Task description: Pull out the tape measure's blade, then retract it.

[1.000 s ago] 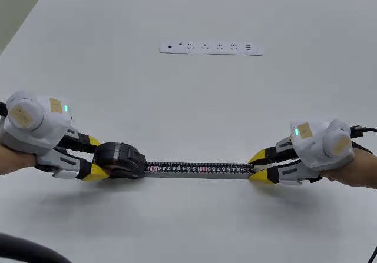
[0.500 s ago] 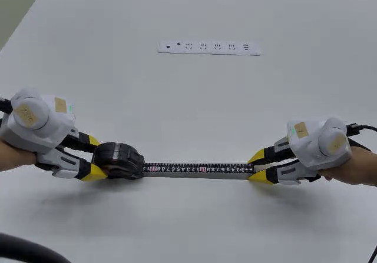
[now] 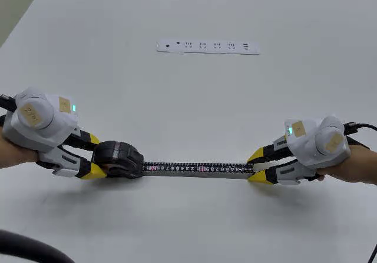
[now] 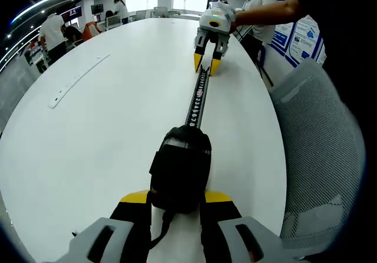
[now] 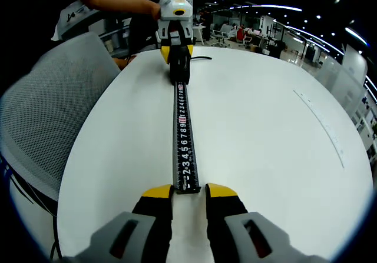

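Your left gripper is clenched on the black case of the tape measure, which rests on the white surface at your left; your right gripper grasps the free end of the blade, one yellow jaw tip against each edge; the blade lies flat and straight on the surface between the two, numbers up.

By the look of it, the pull-out is done or nearly so, since a good run of blade is already drawn; the retraction is all that is left, and it calls for you to feed the end back toward the case rather than let it snap.

The head view gives you the whole layout and the power strip lying well apart at the far side; the left gripper view shows how the jaws hug the case's sides from behind, and a mesh chair beside the surface; the right gripper view lets you read the blade's markings running away from the jaws, with the end sitting right between the tips.
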